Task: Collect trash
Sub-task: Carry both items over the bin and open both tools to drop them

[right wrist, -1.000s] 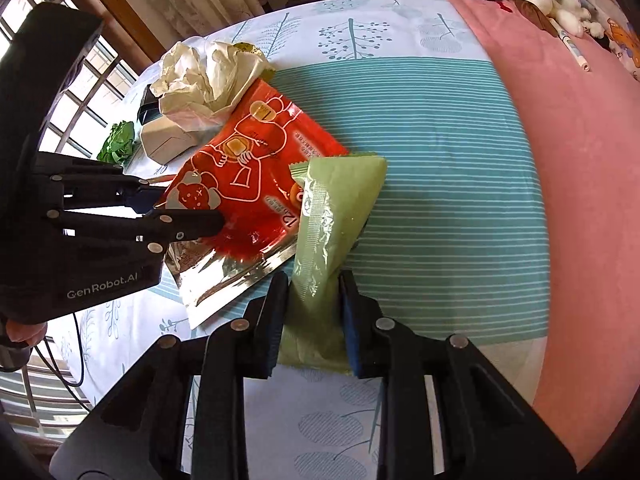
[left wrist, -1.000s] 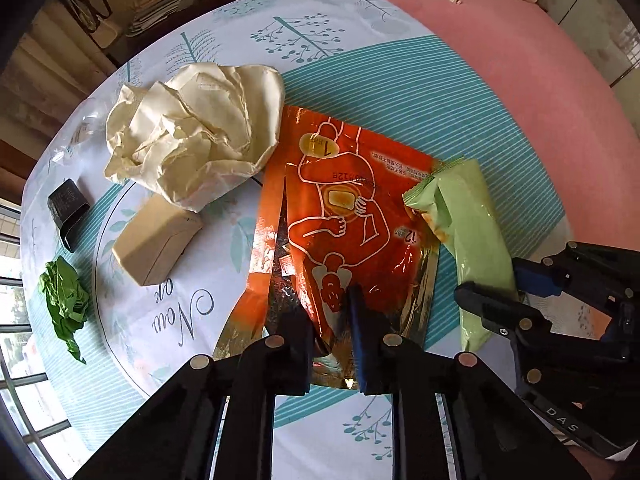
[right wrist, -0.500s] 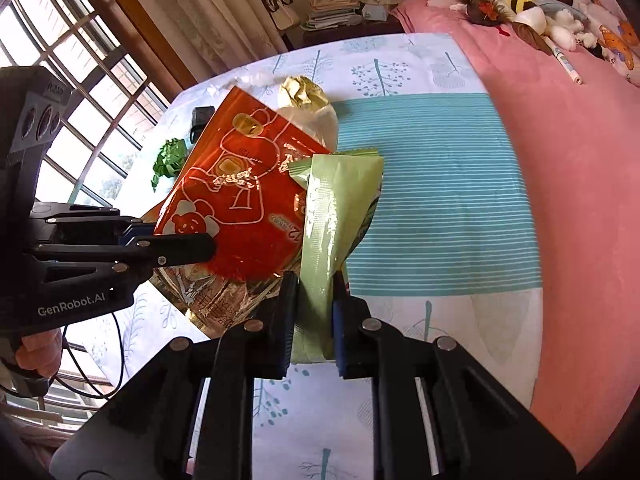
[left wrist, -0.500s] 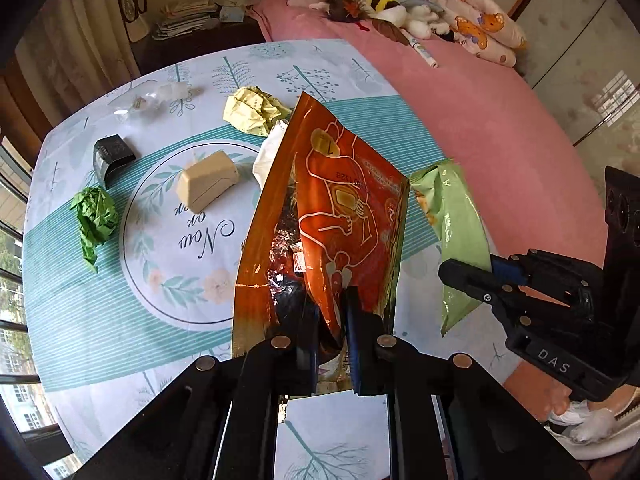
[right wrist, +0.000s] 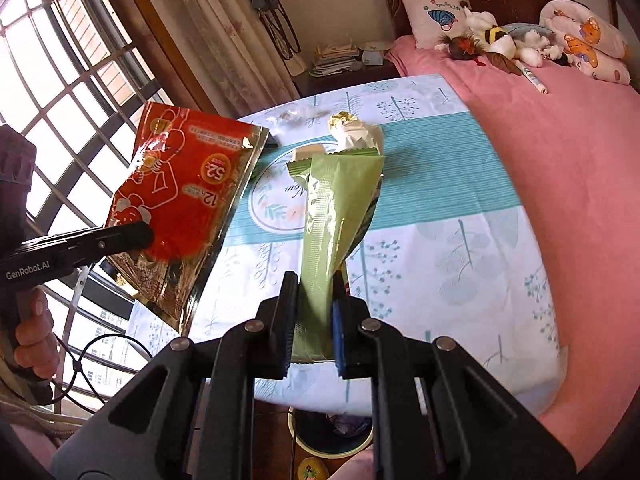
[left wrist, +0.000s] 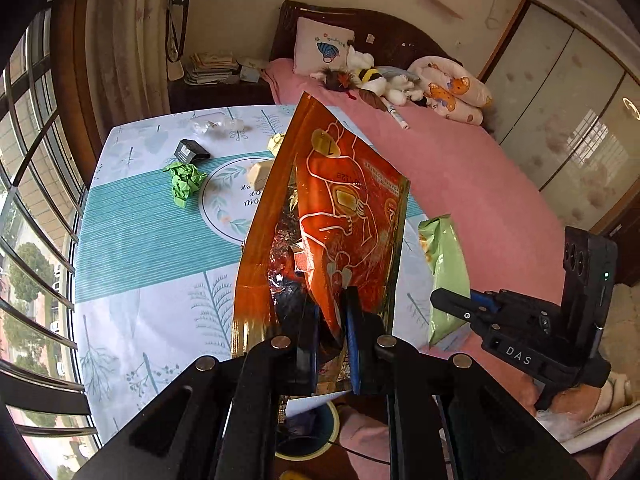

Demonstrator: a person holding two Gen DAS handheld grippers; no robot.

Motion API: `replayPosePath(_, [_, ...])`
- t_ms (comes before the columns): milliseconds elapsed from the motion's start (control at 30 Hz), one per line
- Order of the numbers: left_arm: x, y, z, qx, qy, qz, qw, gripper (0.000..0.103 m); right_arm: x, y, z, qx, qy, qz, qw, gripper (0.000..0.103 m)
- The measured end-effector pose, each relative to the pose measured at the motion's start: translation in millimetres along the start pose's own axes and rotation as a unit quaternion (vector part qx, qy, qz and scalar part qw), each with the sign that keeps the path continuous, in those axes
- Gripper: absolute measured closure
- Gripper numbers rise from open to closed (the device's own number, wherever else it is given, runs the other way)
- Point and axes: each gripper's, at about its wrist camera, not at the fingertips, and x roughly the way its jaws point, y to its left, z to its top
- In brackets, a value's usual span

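Above the desk (right wrist: pixel 460 240), left gripper (left wrist: pixel 330 312) jaws clenched on the torn orange foil pouch (left wrist: pixel 352 216), right gripper (right wrist: pixel 312 300) pinching the pale green wrapper (right wrist: pixel 336 204); carry both over the bin (right wrist: pixel 332 432) below (partly hidden), then release squarely.

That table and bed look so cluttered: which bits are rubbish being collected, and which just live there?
Job:
red foil pouch, in left gripper
green wrapper, in right gripper
green paper wad
yellow paper ball
bin

Lying about:
pillow
stuffed toys
book stack
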Motion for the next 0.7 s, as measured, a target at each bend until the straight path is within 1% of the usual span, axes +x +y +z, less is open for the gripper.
replayPosePath(100, [-34.0,2.1,-39.7,0.001,-0.006,-0.014,0.9999,0.093,-18.1,29.0,-39.9,-0.001,0.000,-0.004,1.000,0.090])
replayPosePath(167, [-49.3,5.5,-67.5,0.000,-0.003,-0.018,0.9998,0.093,-28.1,45.6,-65.2,-0.002,0.000,-0.008,1.000,0.090])
replayPosePath(267, [-62.5,9.9,-105.1,0.002,0.005,-0.022,0.9997,0.093,-42.1,66.8,-104.5,-0.003,0.009,-0.015,1.000,0.090])
replayPosePath(367, [-67.4,12.8,-139.5,-0.005,0.020,-0.024,0.9995,0.093,-48.6,74.0,-136.0,-0.001,0.028,-0.020,0.999,0.090])
replayPosePath(500, [-55.4,14.8,-184.9,-0.029,0.056,-0.028,0.9976,0.093,-49.8,76.9,-172.2,0.005,0.061,-0.028,0.998,0.090])
replayPosePath(567, [-41.4,15.0,-206.4,-0.036,0.073,-0.027,0.9964,0.093,-45.0,76.6,-190.9,0.006,0.082,-0.032,0.996,0.090])
replayPosePath(667, [-10.3,13.5,-239.4,-0.047,0.100,-0.024,0.9936,0.093,-26.4,69.8,-221.6,0.013,0.120,-0.038,0.992,0.090])
replayPosePath(700, [1.8,10.6,-251.6,-0.049,0.110,-0.024,0.9924,0.093,-15.0,61.8,-227.9,0.018,0.133,-0.040,0.990,0.090])
